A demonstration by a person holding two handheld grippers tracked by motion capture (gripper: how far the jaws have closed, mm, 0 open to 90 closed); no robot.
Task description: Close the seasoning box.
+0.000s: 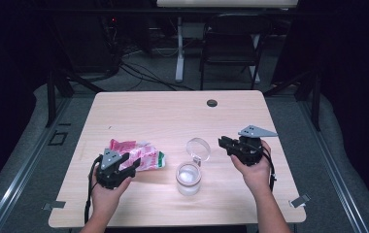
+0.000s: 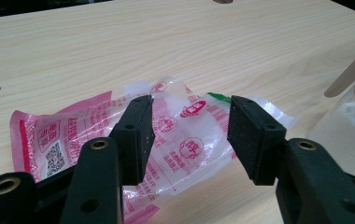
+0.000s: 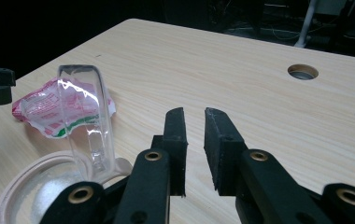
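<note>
The crinkled pink-and-clear plastic packet (image 1: pixel 136 155) is lying flat on the pale wooden bench (image 1: pixel 173 116), with the left gripper (image 2: pixel 189 135) straddling it on wide-apart fingers that are not pressing it. The right gripper (image 3: pixel 194 140), fingers narrowed on nothing, is hovering beside the clear glass jar (image 1: pixel 189 178), whose hinged lid (image 1: pixel 198 148) is standing open.

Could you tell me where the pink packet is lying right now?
In the high view the pink packet lies flat on the table's left half, just ahead of the left gripper and left of the open jar.
</note>
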